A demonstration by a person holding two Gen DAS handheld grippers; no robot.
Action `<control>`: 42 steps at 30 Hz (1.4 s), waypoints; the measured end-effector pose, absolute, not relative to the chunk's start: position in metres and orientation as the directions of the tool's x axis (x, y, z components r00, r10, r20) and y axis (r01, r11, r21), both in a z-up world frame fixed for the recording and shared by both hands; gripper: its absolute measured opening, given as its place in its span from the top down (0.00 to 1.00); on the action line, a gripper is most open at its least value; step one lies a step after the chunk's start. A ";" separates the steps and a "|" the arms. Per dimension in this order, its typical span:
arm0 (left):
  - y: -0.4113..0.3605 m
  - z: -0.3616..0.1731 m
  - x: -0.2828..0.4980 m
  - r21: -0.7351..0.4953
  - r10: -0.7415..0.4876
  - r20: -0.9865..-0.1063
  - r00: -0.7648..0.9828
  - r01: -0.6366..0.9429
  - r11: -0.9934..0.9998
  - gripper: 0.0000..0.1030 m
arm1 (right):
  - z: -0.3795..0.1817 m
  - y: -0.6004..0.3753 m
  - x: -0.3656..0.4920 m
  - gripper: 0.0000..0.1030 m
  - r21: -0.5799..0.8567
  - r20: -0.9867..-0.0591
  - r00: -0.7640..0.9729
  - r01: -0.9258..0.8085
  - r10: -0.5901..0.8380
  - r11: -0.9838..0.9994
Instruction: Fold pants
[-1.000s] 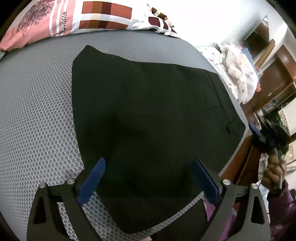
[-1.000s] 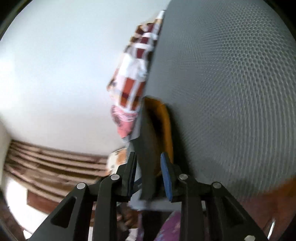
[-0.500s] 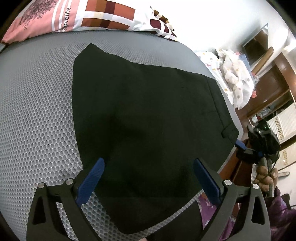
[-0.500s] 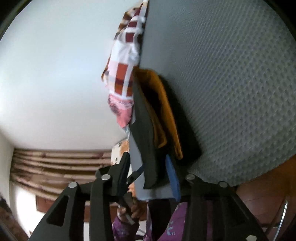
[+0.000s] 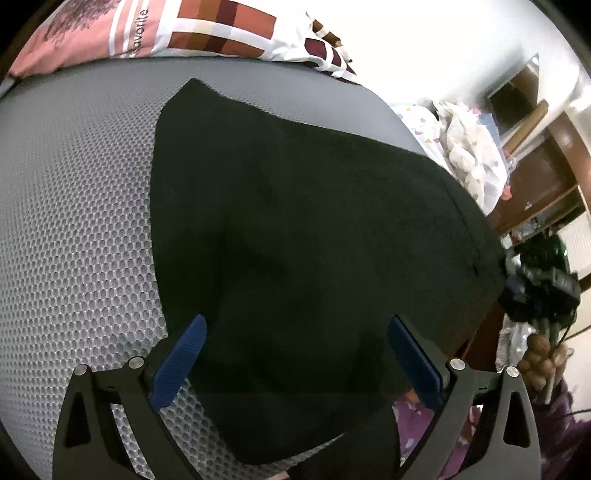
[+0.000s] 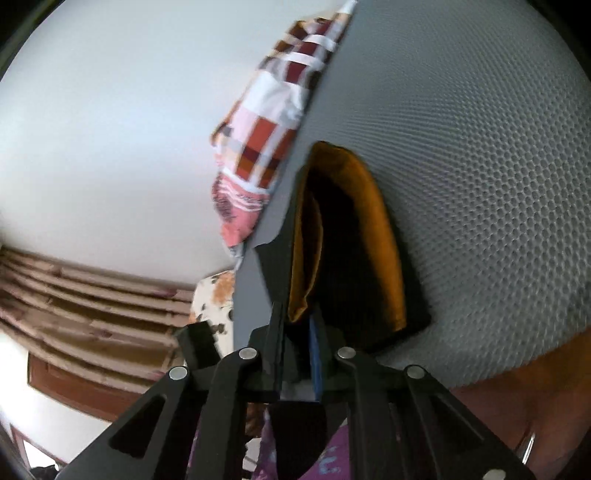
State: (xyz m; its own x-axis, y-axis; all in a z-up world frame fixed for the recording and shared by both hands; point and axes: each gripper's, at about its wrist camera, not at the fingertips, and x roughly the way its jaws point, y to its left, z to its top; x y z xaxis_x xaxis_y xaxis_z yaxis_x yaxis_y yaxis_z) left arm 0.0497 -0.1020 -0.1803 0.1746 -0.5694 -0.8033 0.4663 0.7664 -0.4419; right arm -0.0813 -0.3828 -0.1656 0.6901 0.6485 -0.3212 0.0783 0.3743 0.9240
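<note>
The only writing that can be read is on the patterned pillow (image 5: 207, 33) at the far edge of the grey mesh mattress (image 5: 74, 229): the word "Favorite", its first letter half hidden, printed sideways along a white stripe beside blocks of brown, rust and maroon.

The black pants (image 5: 303, 236) lie spread flat on the mattress, nearer than the pillow and not touching it, their waistband end reaching the mattress's right edge.

The left gripper (image 5: 295, 354) hovers above the near part of the pants, its blue-padded fingers (image 5: 181, 354) spread wide apart with nothing between them — the pads frame the dark cloth without touching it.

The right gripper (image 6: 295, 350) is at the mattress's right edge, rolled onto its side so that the mattress stands like a wall on the right of its view. Its jaws are pressed together on the pants' waistband edge (image 6: 291, 236), and the orange-lit inside of the garment (image 6: 384, 236) gapes open just past the fingertips. In the left view the person's hand holding this gripper (image 5: 541, 363) shows beyond the mattress's edge
</note>
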 end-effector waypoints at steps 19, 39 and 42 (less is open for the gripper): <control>-0.134 -0.182 0.037 -0.280 -0.480 -0.845 0.237 0.568 0.774 0.01 | -0.211 -0.395 -0.074 0.85 0.889 -0.445 0.627 0.222 0.640 0.400; -0.124 -0.152 0.063 -0.433 -0.659 -0.701 0.272 0.572 0.696 0.01 | -0.148 -0.336 -0.012 0.67 0.359 -0.639 0.732 0.011 0.237 0.933; -0.135 -0.171 0.069 -0.397 -0.625 -0.740 0.250 0.587 0.705 0.01 | -0.157 -0.330 -0.007 0.66 0.356 -0.658 0.716 0.021 0.234 0.934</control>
